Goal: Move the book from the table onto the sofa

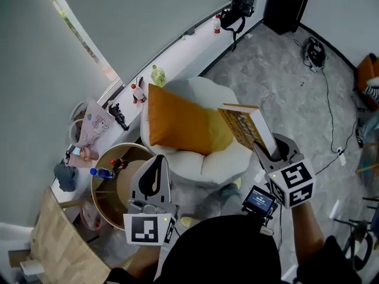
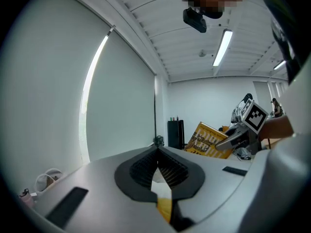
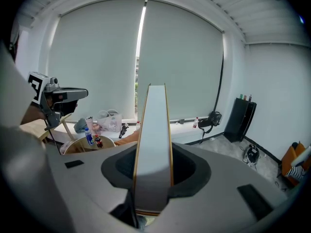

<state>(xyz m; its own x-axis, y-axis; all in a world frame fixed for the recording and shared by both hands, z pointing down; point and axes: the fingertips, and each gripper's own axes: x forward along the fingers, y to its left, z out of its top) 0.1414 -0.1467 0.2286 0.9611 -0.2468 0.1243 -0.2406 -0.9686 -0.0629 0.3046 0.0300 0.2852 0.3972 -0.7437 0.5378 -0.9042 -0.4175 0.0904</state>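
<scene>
Wooden round table [image 1: 96,189] with its two bottles [image 1: 102,172] is standing at the left, out of the way. Beside it the left claw [image 1: 156,165] is hovering, jaws together, empty. Orange cushion [image 1: 177,126] is crowding the white sofa [image 1: 220,163]. Over its right side the yellow book [image 1: 246,126], stiff and likely hefty, is tilting, the right claw [image 1: 265,151] clamping its lower edge

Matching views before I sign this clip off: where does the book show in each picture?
Head view: book right of centre, tilted over the white sofa, held in the right gripper.
Left gripper view: book right of centre, yellow cover showing.
Right gripper view: book dead centre, page edge towards the camera, clamped between the jaws.
Shared landmark: black cabinet in the corner.
</scene>
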